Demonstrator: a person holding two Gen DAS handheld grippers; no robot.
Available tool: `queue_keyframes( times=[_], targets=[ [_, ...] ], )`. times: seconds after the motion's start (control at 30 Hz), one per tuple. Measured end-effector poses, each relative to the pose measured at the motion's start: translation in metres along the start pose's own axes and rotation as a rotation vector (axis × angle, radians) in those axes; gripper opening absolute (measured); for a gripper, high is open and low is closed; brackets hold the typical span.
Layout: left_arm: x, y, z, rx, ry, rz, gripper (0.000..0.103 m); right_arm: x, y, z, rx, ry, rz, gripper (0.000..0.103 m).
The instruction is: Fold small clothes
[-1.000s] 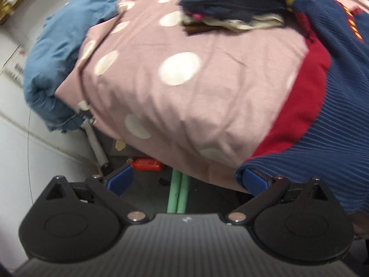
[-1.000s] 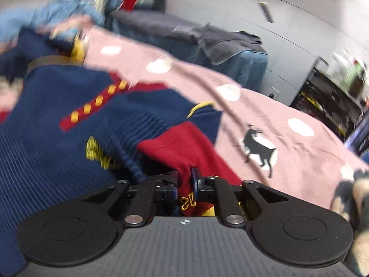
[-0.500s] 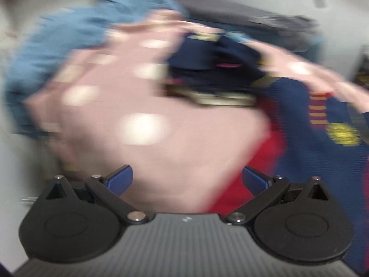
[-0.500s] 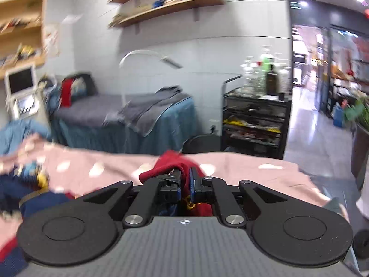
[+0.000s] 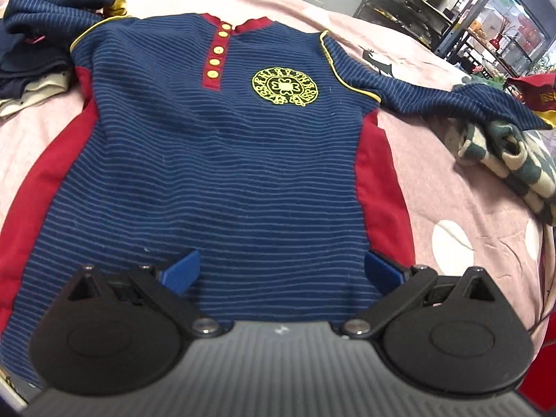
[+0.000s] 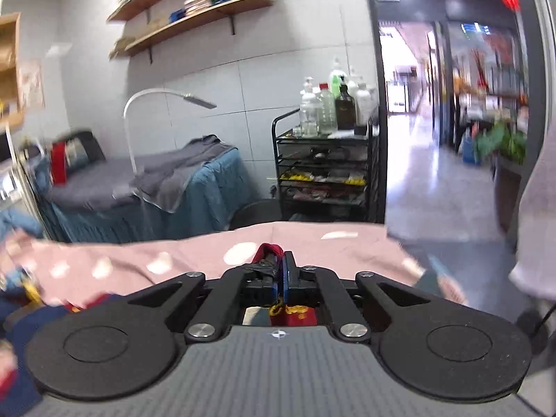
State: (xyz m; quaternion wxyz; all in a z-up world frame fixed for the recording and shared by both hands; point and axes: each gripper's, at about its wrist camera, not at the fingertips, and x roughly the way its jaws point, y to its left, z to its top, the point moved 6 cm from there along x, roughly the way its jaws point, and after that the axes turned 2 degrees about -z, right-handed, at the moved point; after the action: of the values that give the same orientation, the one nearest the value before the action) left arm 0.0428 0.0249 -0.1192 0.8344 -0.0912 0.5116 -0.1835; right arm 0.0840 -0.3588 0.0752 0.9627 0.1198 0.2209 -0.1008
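Observation:
A navy striped shirt [image 5: 222, 160] with red side panels, a yellow-buttoned placket and a yellow round emblem lies front up, spread on the pink dotted bedspread [image 5: 451, 180]. My left gripper [image 5: 281, 271] hovers open over the shirt's lower hem, its blue pads [image 5: 180, 271] wide apart with nothing between them. The shirt's right sleeve stretches out to its red cuff [image 5: 535, 90] at the right edge. In the right wrist view my right gripper [image 6: 279, 260] is shut on that red cuff [image 6: 267, 252] and held above the bedspread [image 6: 194, 246].
A green-and-white checked garment [image 5: 504, 160] lies bunched on the right under the sleeve. Dark folded clothes [image 5: 27, 52] are piled at the far left. Beyond the bed stand a trolley with bottles [image 6: 326, 160] and a blue-skirted couch [image 6: 139, 187]. A grey sleeve [image 6: 535, 208] hangs at right.
The left wrist view swung from the bedspread's edge to above the spread shirt, gripper staying open. The right gripper rose with the red cuff pinched in it, its view lifting from shirt to room.

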Motion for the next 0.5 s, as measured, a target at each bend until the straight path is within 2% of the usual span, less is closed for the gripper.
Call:
queue_keyframes(
  times=[0.07, 0.13, 0.17, 0.2, 0.3, 0.37, 0.5],
  targets=[
    [-0.004, 0.003, 0.000, -0.016, -0.015, 0.000, 0.103, -0.015, 0.023, 0.003, 0.056, 0.002, 0.147, 0.005],
    [-0.009, 0.011, 0.003, -0.044, -0.043, 0.007, 0.103, -0.029, 0.055, 0.000, 0.133, 0.038, 0.339, 0.005],
    [-0.012, 0.015, 0.005, -0.062, -0.055, 0.012, 0.103, -0.033, 0.078, -0.008, 0.115, 0.069, 0.424, 0.005],
    [-0.015, 0.020, 0.006, -0.082, -0.065, 0.017, 0.103, -0.035, 0.100, -0.021, 0.079, 0.098, 0.470, 0.005],
    [-0.017, 0.034, 0.009, -0.131, -0.075, 0.016, 0.103, -0.035, 0.153, -0.077, 0.030, 0.176, 0.514, 0.005],
    [-0.020, 0.042, 0.007, -0.162, -0.077, 0.001, 0.103, -0.031, 0.183, -0.124, -0.003, 0.271, 0.552, 0.005],
    [-0.019, 0.055, 0.000, -0.229, -0.056, -0.033, 0.103, -0.040, 0.224, -0.205, -0.156, 0.427, 0.595, 0.006]
  ],
)
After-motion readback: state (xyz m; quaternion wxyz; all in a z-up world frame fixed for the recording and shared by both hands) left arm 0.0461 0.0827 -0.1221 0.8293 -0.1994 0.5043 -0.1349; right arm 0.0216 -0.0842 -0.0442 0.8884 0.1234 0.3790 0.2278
